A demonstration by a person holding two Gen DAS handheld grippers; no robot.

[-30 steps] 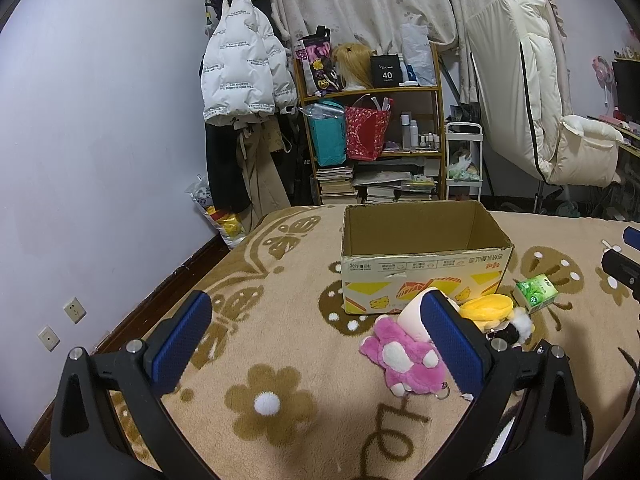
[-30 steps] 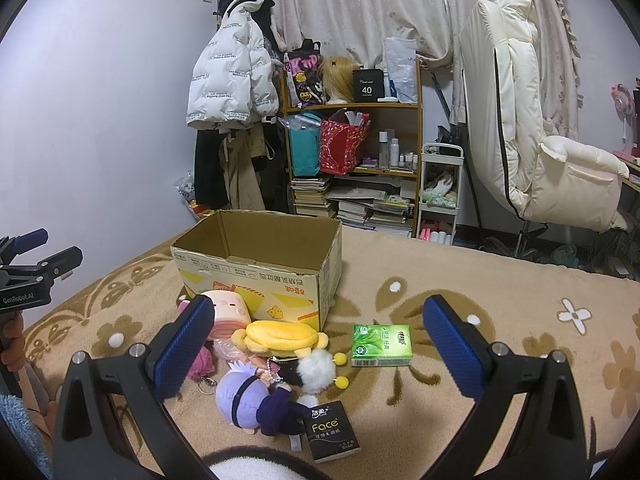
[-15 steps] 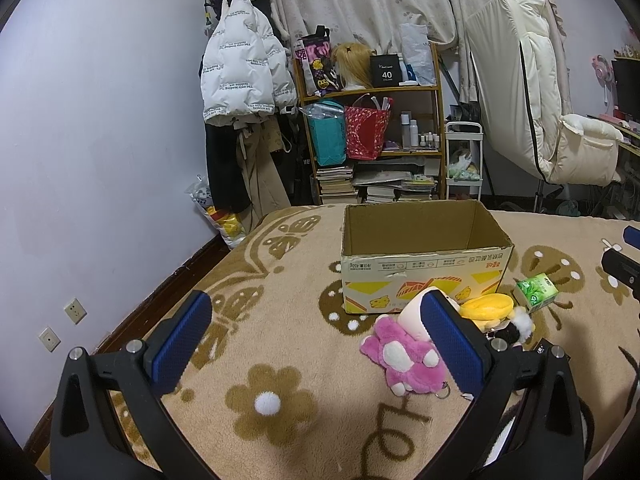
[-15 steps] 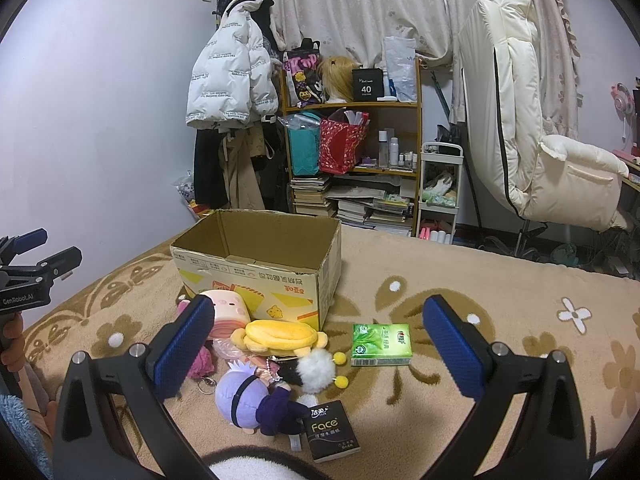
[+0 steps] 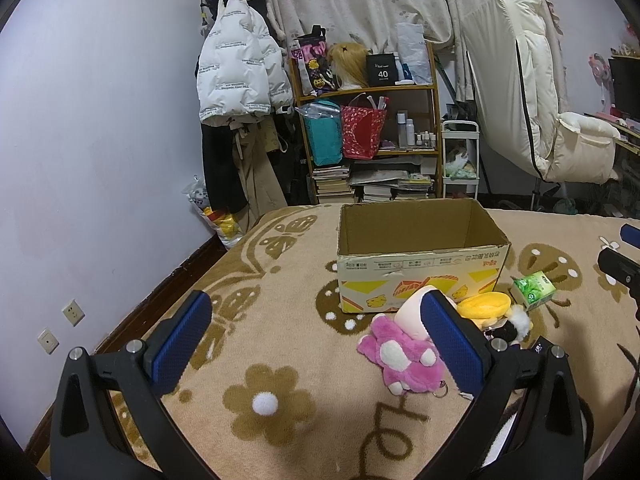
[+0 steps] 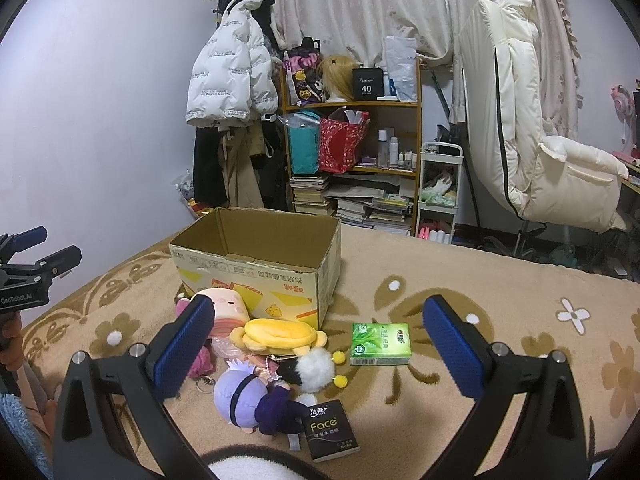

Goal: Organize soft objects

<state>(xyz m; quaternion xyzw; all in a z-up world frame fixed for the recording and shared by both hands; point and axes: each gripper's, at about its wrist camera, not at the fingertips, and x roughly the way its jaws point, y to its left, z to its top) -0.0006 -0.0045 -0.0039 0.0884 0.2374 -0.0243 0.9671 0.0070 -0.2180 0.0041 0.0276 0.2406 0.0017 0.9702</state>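
Observation:
An open cardboard box (image 5: 420,264) (image 6: 256,268) stands on the beige flowered blanket. In front of it lie soft toys: a pink plush (image 5: 400,356), a pale pink-faced doll (image 6: 222,310), a yellow plush (image 6: 276,334) (image 5: 486,306), a purple-haired doll (image 6: 248,398) and a black-and-white pompom toy (image 6: 312,368). My left gripper (image 5: 316,340) is open and empty, above the blanket left of the toys. My right gripper (image 6: 320,344) is open and empty, hovering over the toy pile.
A green tissue pack (image 6: 380,344) (image 5: 534,290) and a black "Face" tissue pack (image 6: 330,430) lie near the toys. A bookshelf (image 5: 368,136), hanging coats (image 5: 236,80) and a white recliner (image 6: 540,140) stand beyond the bed. A wall (image 5: 80,160) runs along the left.

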